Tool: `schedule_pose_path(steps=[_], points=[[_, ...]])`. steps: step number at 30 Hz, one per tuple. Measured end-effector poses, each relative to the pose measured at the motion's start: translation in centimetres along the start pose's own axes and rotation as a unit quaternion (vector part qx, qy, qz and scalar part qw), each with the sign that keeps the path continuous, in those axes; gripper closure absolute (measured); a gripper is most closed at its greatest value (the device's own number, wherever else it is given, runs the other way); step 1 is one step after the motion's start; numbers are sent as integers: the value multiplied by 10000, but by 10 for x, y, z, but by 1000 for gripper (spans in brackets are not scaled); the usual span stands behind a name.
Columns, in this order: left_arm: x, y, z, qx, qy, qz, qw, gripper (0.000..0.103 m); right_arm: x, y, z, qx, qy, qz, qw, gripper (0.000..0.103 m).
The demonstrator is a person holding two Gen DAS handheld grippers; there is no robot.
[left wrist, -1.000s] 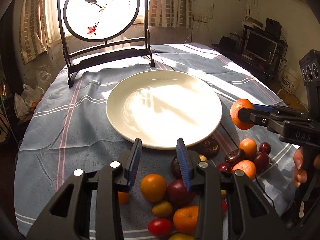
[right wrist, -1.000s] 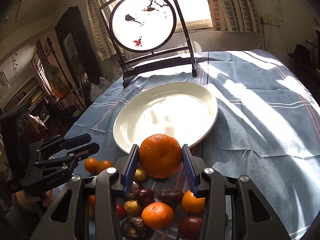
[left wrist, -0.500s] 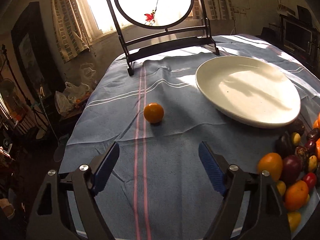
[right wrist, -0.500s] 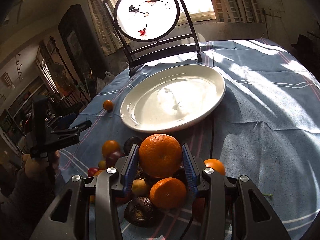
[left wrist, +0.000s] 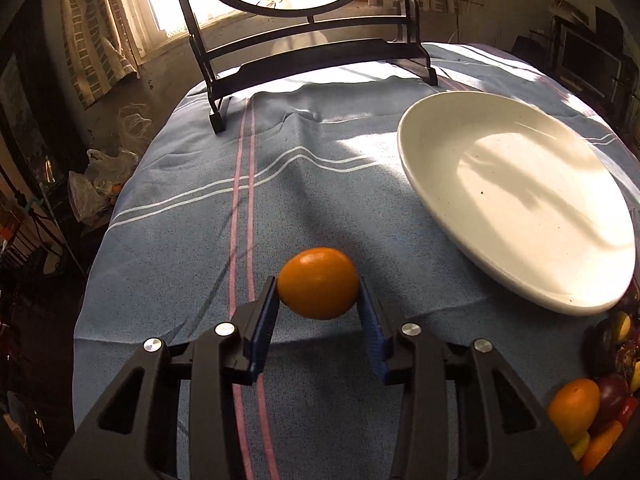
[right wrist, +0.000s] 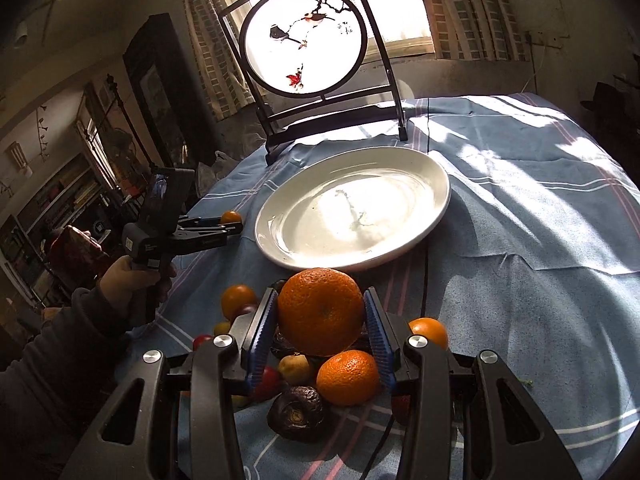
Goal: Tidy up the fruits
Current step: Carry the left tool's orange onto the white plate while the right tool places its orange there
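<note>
The left gripper (left wrist: pixel 319 300) is closed on a small orange fruit (left wrist: pixel 318 283); its jaws have just been closing, and both blue pads (left wrist: pixel 264 326) now press the fruit's sides. The fruit sits at the pad tips, over the blue striped tablecloth (left wrist: pixel 192 216), to the left of the white plate (left wrist: pixel 516 200) and well apart from it. In the right wrist view the same gripper (right wrist: pixel 230 227) appears at the left of the plate (right wrist: pixel 352 212), held in the person's left hand (right wrist: pixel 132 276), with the small fruit (right wrist: pixel 231 217) visible at its tips. The right gripper (right wrist: pixel 320 322) is clamped on a large orange (right wrist: pixel 321 310), both pads in contact with its sides. The orange is held above the fruit pile (right wrist: pixel 320 376), just in front of the plate's near rim. The pile lies on the cloth and includes a second orange (right wrist: pixel 347 377), a smaller orange fruit (right wrist: pixel 429 332) at the right, another orange fruit (right wrist: pixel 238 301) at the left, a small yellow fruit (right wrist: pixel 295 369) and a dark wrinkled fruit (right wrist: pixel 297 412). The plate carries no fruit. A round painted screen in a dark stand (right wrist: pixel 306 40) stands upright at the far edge of the table, in front of a bright window (right wrist: pixel 400 0). In the left wrist view part of the pile (left wrist: pixel 600 400) is visible at the lower right corner.
</note>
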State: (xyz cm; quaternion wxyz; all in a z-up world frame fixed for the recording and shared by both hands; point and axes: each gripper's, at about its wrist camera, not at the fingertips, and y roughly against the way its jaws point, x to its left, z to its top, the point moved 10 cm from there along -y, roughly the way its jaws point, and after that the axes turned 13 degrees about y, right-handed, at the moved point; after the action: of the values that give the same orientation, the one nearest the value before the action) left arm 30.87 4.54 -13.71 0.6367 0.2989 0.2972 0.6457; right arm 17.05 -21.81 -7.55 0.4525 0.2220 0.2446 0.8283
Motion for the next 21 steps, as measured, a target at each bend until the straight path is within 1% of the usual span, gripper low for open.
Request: schedule_pose_path(steps=[2,3,5,7,9,12,15,16,17,18,19,20,21], points=[[-6,23,-2,-151,80,-149,9997,64,-4,-1,1,15,-10,-14,10000,59],[-13,36,-2,-239,112,-281,9993,64,-7,-2,2,24,-19,-46,10000,59],[-32,63,1,-429,30,-512,9978,64,-16,-4,9,36,-29,-125,9999,59],[-58,81,2,-478,-141,-728,9961,64,-25,-11,21,58,-55,-143,9999,59],[-85,89,2,-448,-311,-922,9942,64,-33,-24,32,171,-81,-143,9997,59],[-120,86,1,-365,-444,-1101,9923,64,-43,-51,45,401,-86,-217,9989,59],[-139,65,0,-158,-448,-1154,9922,64,-49,-79,53,585,-132,-256,9979,59],[-143,55,0,-81,-458,-1105,9928,63,-49,-86,57,613,-143,-245,9977,57],[-144,46,-1,5,-464,-1053,9934,63,-50,-92,60,624,-140,-263,9976,53],[-145,40,0,55,-463,-990,9940,57,-52,-93,63,623,-149,-336,9974,45],[-143,38,1,35,-434,-919,9948,52,-54,-91,67,542,-162,-455,9974,33],[-138,40,4,-23,-347,-901,9953,37,-54,-85,71,431,-152,-497,9977,33],[-133,48,6,-130,-251,-943,9951,27,-52,-78,73,369,-127,-489,9980,33]])
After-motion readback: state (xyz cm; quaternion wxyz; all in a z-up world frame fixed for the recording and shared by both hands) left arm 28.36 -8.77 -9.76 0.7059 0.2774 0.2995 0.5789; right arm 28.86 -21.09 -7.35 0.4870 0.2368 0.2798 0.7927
